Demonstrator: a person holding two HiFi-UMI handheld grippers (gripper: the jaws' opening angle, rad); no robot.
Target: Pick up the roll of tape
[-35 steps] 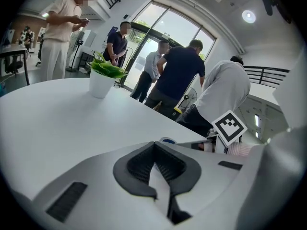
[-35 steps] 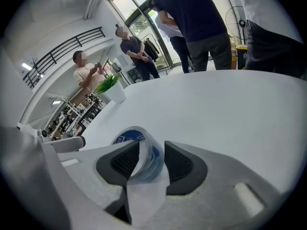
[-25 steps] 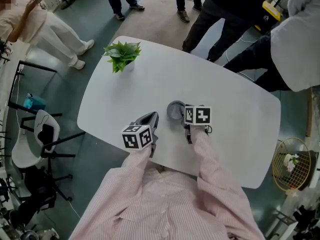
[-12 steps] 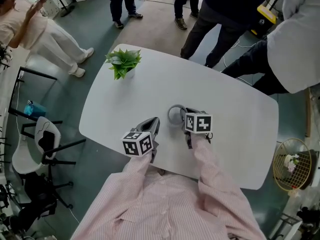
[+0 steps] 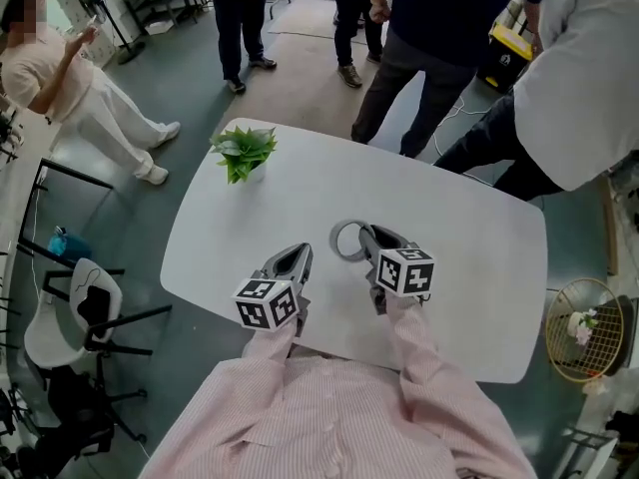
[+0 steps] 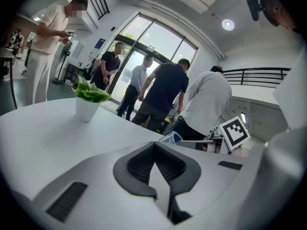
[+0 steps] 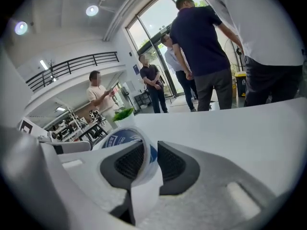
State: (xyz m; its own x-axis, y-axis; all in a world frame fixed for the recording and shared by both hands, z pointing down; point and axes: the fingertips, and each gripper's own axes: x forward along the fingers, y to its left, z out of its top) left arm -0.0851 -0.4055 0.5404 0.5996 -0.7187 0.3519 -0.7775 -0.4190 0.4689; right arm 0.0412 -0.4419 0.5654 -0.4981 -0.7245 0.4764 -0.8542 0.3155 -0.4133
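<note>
Fingers (image 7: 173, 165) of right gripper (image 7: 149, 148), just closing, pinch tape (image 7: 120, 137), hole up.

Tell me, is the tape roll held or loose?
Held: the right tongs, just closed further, pinch the tape roll by its wall.

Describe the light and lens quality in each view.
Head view: even, soft light, sharp, only faint shadows on the white table. Left gripper view: fisheye bend, dark corners, a ceiling lamp flaring. Right gripper view: same dark-cornered fisheye; the roll of tape sits close and slightly soft, the doorway washed out.
</note>
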